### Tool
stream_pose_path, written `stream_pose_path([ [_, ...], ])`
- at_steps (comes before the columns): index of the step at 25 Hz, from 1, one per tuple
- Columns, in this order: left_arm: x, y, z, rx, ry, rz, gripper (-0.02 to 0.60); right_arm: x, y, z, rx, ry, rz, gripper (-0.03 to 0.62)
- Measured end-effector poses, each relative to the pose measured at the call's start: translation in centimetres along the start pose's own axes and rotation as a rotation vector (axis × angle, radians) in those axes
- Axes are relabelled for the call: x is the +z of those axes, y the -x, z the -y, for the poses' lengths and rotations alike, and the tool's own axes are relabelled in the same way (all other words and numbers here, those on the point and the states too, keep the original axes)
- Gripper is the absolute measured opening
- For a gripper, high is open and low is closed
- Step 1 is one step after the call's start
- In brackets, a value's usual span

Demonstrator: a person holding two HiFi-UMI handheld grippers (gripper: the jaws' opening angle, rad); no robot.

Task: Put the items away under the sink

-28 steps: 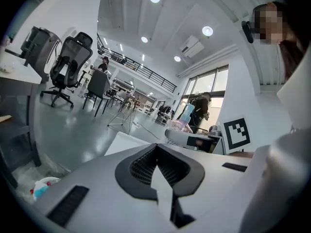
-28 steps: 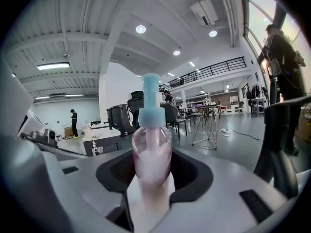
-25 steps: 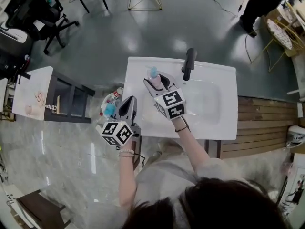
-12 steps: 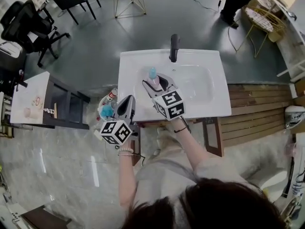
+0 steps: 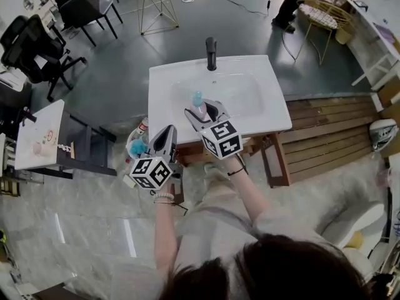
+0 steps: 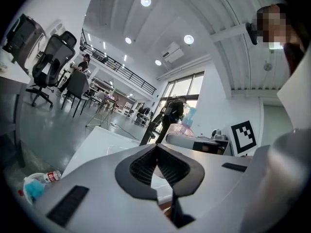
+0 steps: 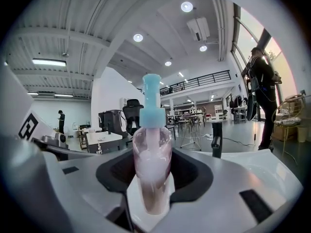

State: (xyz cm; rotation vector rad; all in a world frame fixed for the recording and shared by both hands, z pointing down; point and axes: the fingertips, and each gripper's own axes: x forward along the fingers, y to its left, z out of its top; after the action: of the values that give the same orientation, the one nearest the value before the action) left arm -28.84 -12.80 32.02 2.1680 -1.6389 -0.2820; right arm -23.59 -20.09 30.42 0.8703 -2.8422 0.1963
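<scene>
A clear pump bottle (image 5: 198,100) with pink liquid and a blue pump head stands upright in my right gripper (image 5: 201,112), which is shut on its body. It hangs over the front part of the white sink top (image 5: 167,86). In the right gripper view the bottle (image 7: 151,144) fills the gap between the jaws of the right gripper (image 7: 153,176), with the black faucet (image 7: 216,140) behind. My left gripper (image 5: 167,135) is lower left of the sink's front corner, held level. Its jaws meet at the tips with nothing between them (image 6: 156,148).
A small bin (image 5: 139,145) with a blue item and a plastic bottle sits on the floor left of the sink. The sink's wooden legs (image 5: 275,161) show below its front edge. A white side table (image 5: 39,136), office chairs (image 5: 31,42) and wooden decking (image 5: 325,130) surround it.
Both grippers have drawn back from the sink together. The bottle, earlier over the basin near the faucet, now hangs by the sink's front edge. The grip on it is unchanged.
</scene>
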Motion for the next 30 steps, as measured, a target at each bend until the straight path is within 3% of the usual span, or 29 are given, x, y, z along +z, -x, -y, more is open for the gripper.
stream_pose_path([
  [17, -2.8, 2.2, 5.4, -0.067, -0.029, -0.037, 0.0, -2.0, 7.5, -1.7, -0.03, -0.019, -0.01, 0.205],
  [30, -3.6, 4.0, 6.8, 0.023, -0.027, -0.015, 0.002, -2.6, 8.9, -2.8, 0.075, -0.026, -0.021, 0.204],
])
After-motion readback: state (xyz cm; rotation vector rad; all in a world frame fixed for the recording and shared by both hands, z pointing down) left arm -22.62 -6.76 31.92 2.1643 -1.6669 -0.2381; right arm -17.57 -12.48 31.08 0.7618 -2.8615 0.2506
